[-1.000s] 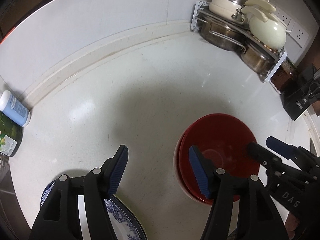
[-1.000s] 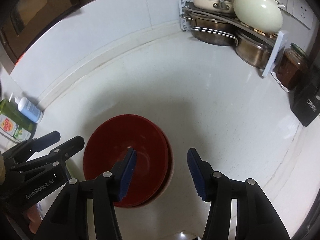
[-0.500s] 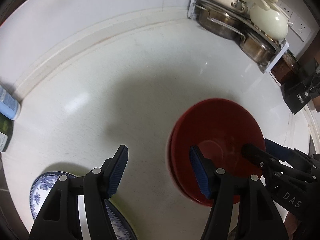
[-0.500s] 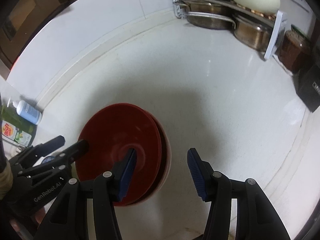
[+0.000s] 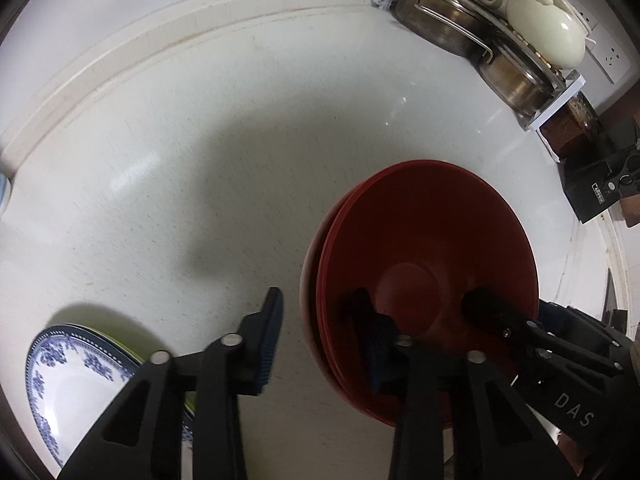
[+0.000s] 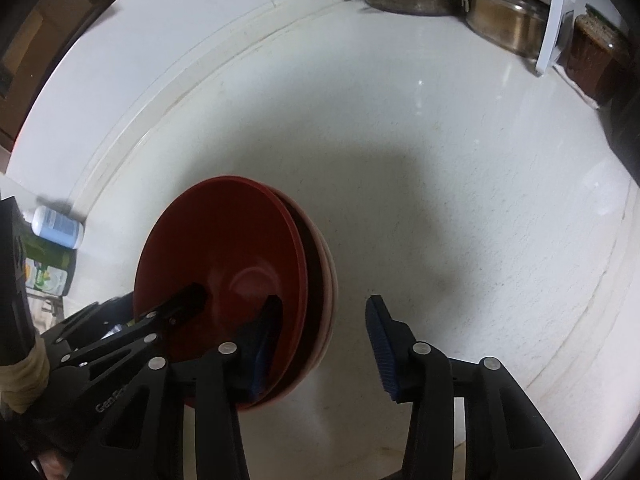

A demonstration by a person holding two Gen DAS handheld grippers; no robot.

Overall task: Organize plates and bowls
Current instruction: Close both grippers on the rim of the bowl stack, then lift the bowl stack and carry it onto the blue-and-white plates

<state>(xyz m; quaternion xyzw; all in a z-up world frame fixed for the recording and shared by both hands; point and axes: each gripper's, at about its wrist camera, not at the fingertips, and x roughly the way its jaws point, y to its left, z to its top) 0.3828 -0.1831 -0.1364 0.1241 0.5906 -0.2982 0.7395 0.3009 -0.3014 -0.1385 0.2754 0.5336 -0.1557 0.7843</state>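
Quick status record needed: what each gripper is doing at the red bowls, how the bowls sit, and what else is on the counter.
red bowls: nested stack on white counter
left gripper: straddles the stack's near-left rim, one finger inside; jaws closing
right gripper: straddles the opposite rim, one finger inside; jaws closing
grip: pads not visibly pressing yet
blue-patterned plate: separate, left of the bowls
pot rack: back corner

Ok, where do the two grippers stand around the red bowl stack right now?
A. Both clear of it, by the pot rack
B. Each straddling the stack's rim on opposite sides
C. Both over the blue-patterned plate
B: the left gripper and the right gripper each have one finger inside the red bowl stack and one outside its rim, jaws closing.
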